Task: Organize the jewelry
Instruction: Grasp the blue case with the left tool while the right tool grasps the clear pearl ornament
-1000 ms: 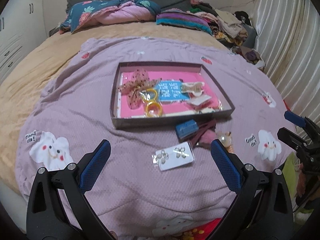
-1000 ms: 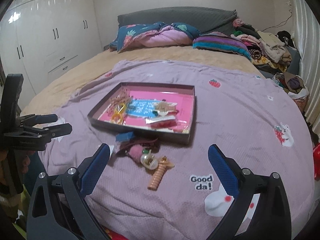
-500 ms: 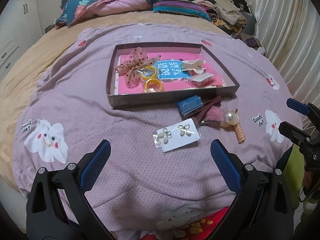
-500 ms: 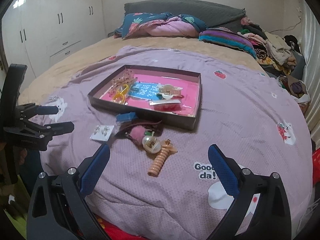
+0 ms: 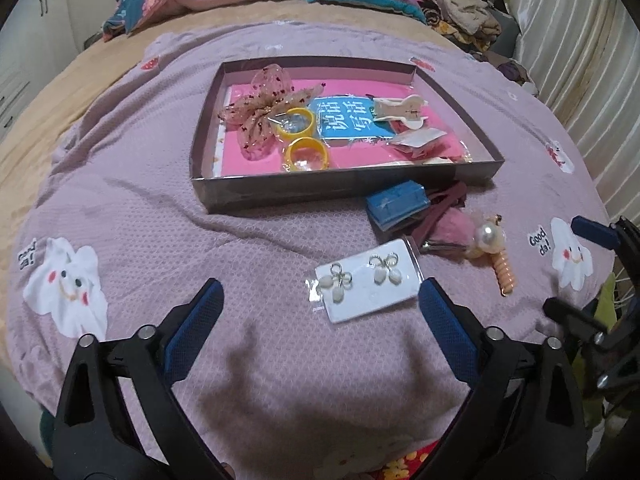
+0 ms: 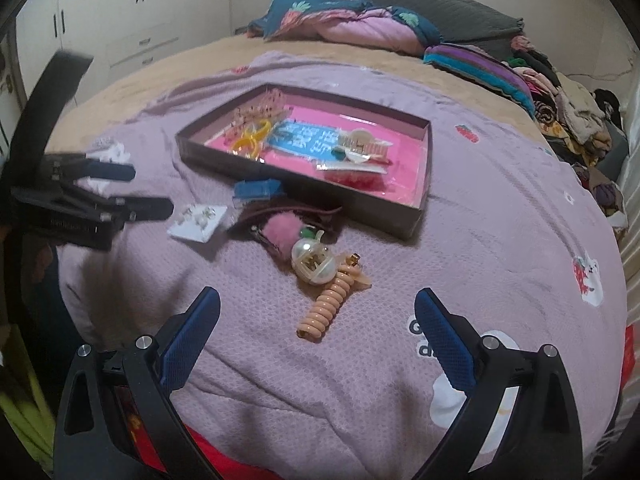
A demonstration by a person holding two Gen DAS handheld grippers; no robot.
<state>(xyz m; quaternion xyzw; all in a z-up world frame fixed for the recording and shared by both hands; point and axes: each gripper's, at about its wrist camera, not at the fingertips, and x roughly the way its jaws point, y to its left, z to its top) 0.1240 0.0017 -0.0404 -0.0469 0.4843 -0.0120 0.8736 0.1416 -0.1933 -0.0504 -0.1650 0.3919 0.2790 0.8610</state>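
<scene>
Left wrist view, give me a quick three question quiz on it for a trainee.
1. True or false: the earring card lies inside the tray.
2. How many yellow rings sit in the tray?
3. The blue box is: A) in the tray, B) on the blanket just outside the tray, C) in the left gripper.

Key: 1 false; 2 two; 3 B.

A bedroom in a home.

A wide bed [image 6: 168, 68] fills the view, spread with a lilac blanket [image 5: 140, 208] printed with cartoon ghosts and strawberries, with a rumpled quilt [image 6: 344, 20] against a grey headboard [image 6: 460, 8]. Folded and heaped clothes [image 6: 560, 104] lie along one side, white wardrobe doors [image 6: 132, 4] with drawers stand on the other, and a pale curtain [image 5: 580, 40] hangs beside the bed.
</scene>
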